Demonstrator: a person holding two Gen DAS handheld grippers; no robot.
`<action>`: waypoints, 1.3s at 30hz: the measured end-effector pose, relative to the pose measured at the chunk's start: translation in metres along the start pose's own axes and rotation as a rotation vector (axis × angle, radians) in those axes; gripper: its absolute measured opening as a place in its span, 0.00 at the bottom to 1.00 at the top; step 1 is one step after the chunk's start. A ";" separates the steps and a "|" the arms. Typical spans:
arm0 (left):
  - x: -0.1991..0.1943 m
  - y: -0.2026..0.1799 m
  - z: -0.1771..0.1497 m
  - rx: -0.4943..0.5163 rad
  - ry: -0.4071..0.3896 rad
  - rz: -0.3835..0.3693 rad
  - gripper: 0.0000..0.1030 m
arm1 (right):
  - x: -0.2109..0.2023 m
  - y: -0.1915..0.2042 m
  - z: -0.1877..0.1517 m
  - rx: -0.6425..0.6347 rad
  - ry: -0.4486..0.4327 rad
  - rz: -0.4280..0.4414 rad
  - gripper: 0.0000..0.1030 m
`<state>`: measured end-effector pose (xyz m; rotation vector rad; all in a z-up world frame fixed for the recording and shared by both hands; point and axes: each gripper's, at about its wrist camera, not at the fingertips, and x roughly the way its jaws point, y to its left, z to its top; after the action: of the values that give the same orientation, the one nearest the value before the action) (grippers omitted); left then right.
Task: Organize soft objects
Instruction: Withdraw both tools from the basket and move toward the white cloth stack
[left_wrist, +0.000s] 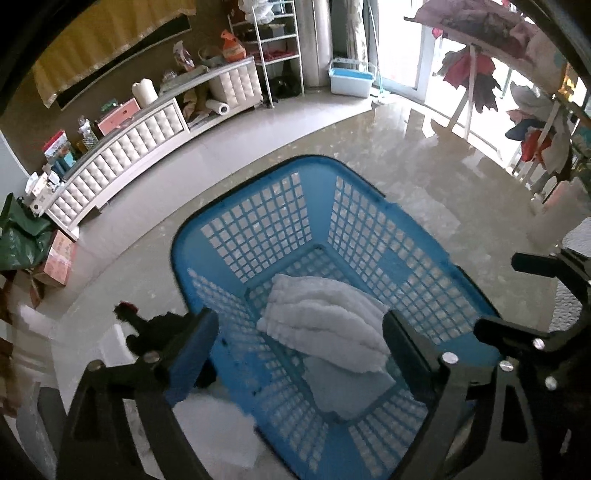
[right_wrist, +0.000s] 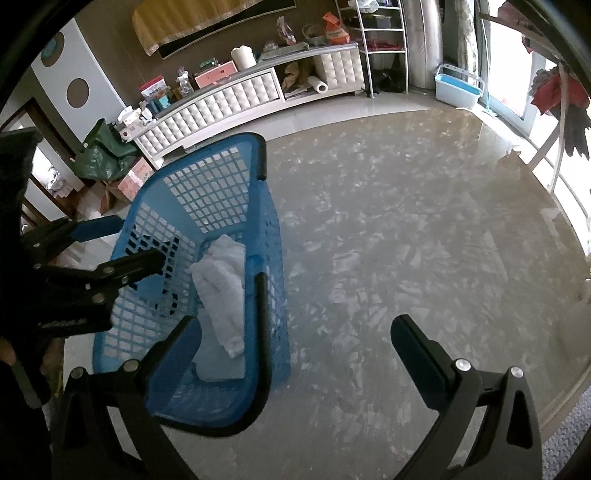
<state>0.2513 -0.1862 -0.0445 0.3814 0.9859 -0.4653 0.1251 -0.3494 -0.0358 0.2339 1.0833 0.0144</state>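
1. Left wrist view: a blue plastic basket (left_wrist: 332, 236) with lattice walls fills the centre and lower half of the frame, seen from above, standing on a glossy marbled worktop (left_wrist: 424, 158).
2. Inside the basket lies a white fluffy towel (left_wrist: 328, 325), folded in soft ridges, on the basket floor toward the lower centre of the frame. A paler flat cloth (left_wrist: 347, 387) shows beneath its near edge.
3. The left gripper (left_wrist: 299, 339) is spread wide over the basket, holding nothing; one finger is at lower left, the other at lower right.
4. Only this view shows a white fabric piece (left_wrist: 218, 432) outside the basket at the lower left, and clothes on a drying rack (left_wrist: 469, 70) at the upper right.
5. Right wrist view: the basket (right_wrist: 207, 192) sits in the left half of the frame, the towel (right_wrist: 221, 284) lying lengthwise inside it.
6. The right gripper (right_wrist: 295, 339) is also wide and empty; its left finger overlaps the basket's near rim, its right finger hangs over bare worktop.
7. Only this view shows the left gripper (right_wrist: 129, 240) from the side, at the left edge, reaching across the basket.
8. Both views show a white quilted cabinet (left_wrist: 122, 162) along the far wall.
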 end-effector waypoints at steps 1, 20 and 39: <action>-0.006 0.000 -0.003 -0.003 -0.006 0.002 0.90 | -0.003 0.002 -0.001 -0.004 -0.004 -0.001 1.00; -0.101 0.041 -0.099 -0.215 -0.108 0.045 1.00 | -0.034 0.058 -0.023 -0.118 -0.043 -0.009 1.00; -0.135 0.083 -0.168 -0.264 -0.130 0.107 1.00 | -0.009 0.137 -0.037 -0.301 -0.040 0.050 1.00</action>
<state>0.1143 -0.0045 -0.0049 0.1629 0.8828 -0.2554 0.1024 -0.2101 -0.0172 -0.0104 1.0205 0.2156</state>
